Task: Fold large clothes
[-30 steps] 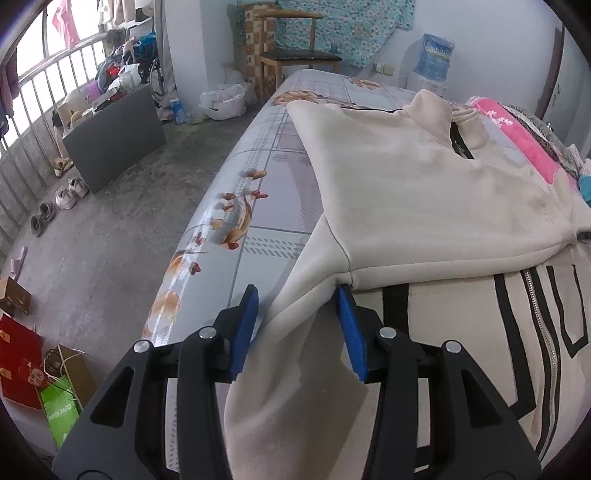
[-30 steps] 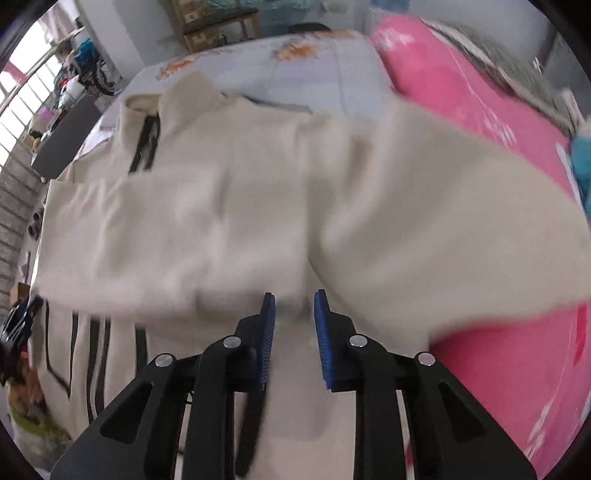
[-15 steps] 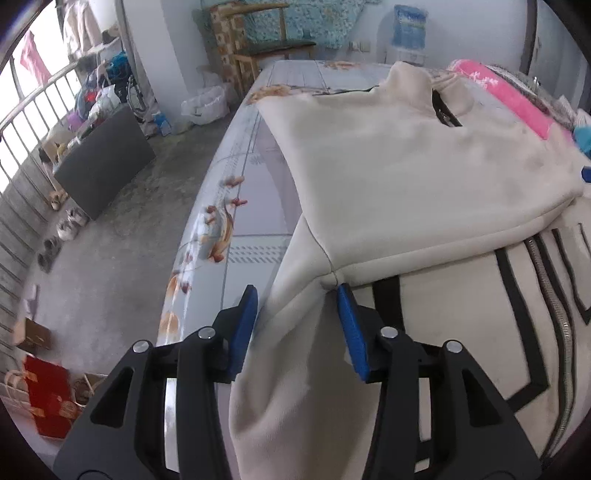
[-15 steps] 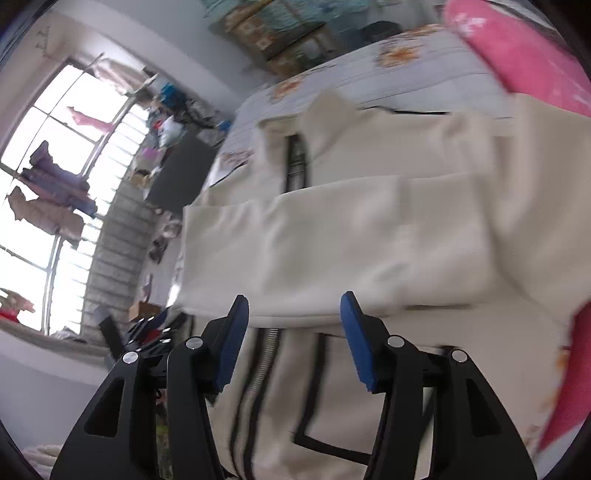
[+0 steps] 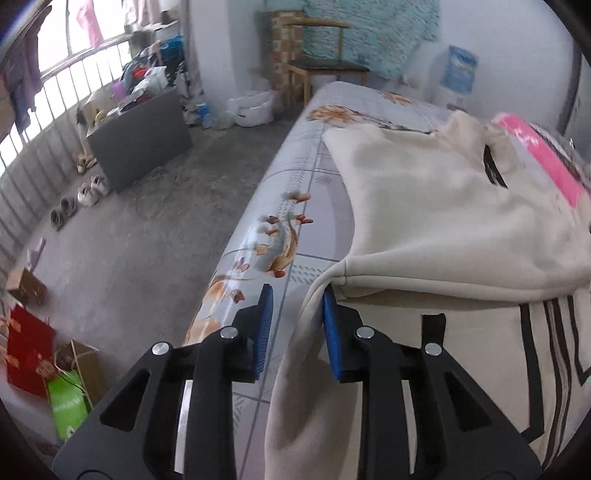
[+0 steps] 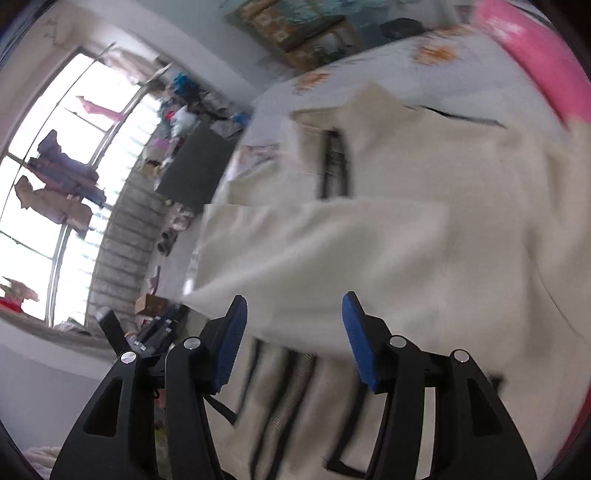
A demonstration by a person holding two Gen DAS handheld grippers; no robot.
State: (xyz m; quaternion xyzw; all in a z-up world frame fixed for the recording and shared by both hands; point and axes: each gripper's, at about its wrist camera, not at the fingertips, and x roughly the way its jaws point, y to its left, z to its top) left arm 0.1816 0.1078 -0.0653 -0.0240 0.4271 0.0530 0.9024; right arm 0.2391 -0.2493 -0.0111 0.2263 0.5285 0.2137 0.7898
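Soft, bulky cream jacket (image 5: 436, 221) on bed (image 5: 280, 206): left gripper (image 5: 295, 325) jaws closing around its folded corner, right gripper (image 6: 291, 339) jaws wide, empty.

This is a lived-in bedroom in a home. A bed (image 5: 295, 192) with a fish-and-flower printed cover runs up the middle of the left wrist view, with a pink blanket (image 5: 546, 162) at the right edge. At the top centre a wooden chair (image 5: 325, 70) stands against a white wall under a hung teal patterned cloth (image 5: 369, 33). On the bare concrete floor (image 5: 147, 236) at left, pairs of shoes (image 5: 79, 199) line a railed window (image 5: 55, 81), where laundry (image 6: 62, 184) hangs. Paper shopping bags (image 5: 40, 365) sit at lower left.
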